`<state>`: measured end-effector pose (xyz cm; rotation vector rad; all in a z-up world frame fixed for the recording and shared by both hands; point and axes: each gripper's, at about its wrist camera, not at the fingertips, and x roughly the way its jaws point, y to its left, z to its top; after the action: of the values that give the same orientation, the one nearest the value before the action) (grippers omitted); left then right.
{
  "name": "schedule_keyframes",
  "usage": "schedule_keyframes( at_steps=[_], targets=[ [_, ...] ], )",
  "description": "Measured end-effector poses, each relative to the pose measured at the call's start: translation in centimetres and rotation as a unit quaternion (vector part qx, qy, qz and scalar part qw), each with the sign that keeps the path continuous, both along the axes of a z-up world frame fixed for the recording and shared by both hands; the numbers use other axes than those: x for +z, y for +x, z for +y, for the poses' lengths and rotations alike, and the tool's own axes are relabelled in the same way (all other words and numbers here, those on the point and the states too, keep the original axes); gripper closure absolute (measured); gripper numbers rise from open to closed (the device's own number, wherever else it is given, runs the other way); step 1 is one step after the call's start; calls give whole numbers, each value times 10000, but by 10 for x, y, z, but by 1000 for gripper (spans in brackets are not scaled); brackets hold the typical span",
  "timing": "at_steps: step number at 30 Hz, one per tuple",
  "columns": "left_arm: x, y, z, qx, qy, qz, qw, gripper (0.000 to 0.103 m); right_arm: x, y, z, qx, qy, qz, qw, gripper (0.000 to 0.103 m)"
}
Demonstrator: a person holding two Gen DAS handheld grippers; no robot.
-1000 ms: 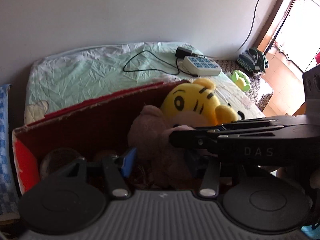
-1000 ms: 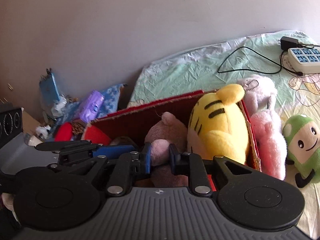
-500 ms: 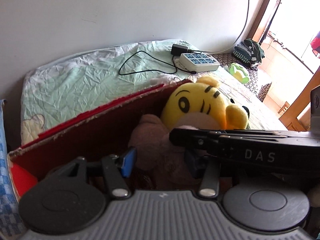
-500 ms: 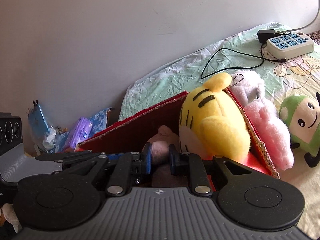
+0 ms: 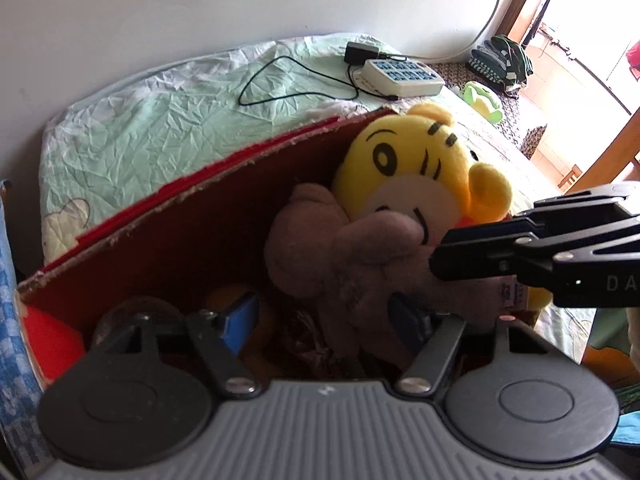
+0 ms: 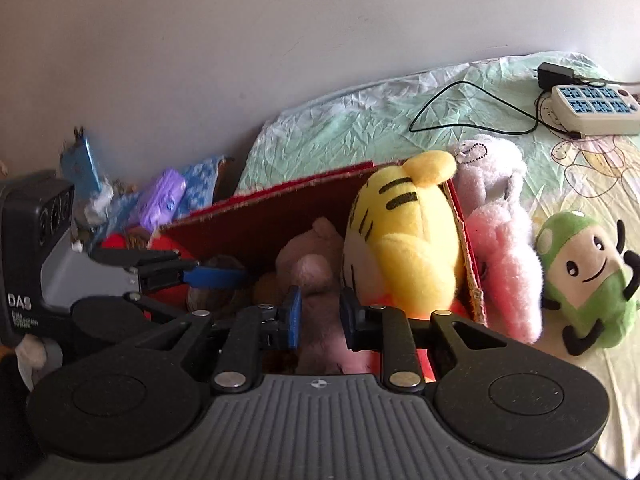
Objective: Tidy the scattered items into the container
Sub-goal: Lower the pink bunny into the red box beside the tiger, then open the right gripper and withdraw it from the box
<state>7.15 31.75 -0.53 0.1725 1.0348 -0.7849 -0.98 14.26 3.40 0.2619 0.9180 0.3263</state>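
The red box sits on the green sheet, open at the top, its long wall running from lower left up to the right in the left wrist view. Inside, the brown plush lies against the yellow tiger, which stands upright at the box's right end with its head above the rim and its face turned toward the left camera. The brown plush's long axis slants from the box floor up toward the tiger.

The left gripper has its jaws opening; the brown plush lies between them, the left pad clear of it, the right pad close against its underside. The right gripper is nearly closed, its 2 pads pinching a limb of the brown plush from either side.

Outside the box, a pink plush leans on its right wall, with a white plush behind it and a green plush upright further right. A power strip lies well apart.
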Motion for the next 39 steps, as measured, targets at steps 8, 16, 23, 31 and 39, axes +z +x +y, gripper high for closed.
schedule_keyframes(
  at_steps=[8, 16, 23, 31, 39],
  targets=[
    [-7, 6, -15, -319, 225, 117, 9992, 35, -13, -2, 5, 268, -438, 501, 9974, 88],
    [-13, 13, -19, -511, 439, 204, 9975, 36, -28, 3, 15, 326, -569, 606, 9960, 91],
    [-9, 6, -17, -476, 490, 63, 9976, 33, -18, -1, 14, 250, -570, 453, 9970, 85],
    [4, -1, -10, -238, 150, 44, 9996, 31, 0, -11, 4, 101, -374, 205, 9990, 82],
    [16, -5, -21, 494, 336, -87, 9982, 31, 0, -19, 2, -122, -442, 17, 9989, 83]
  ],
)
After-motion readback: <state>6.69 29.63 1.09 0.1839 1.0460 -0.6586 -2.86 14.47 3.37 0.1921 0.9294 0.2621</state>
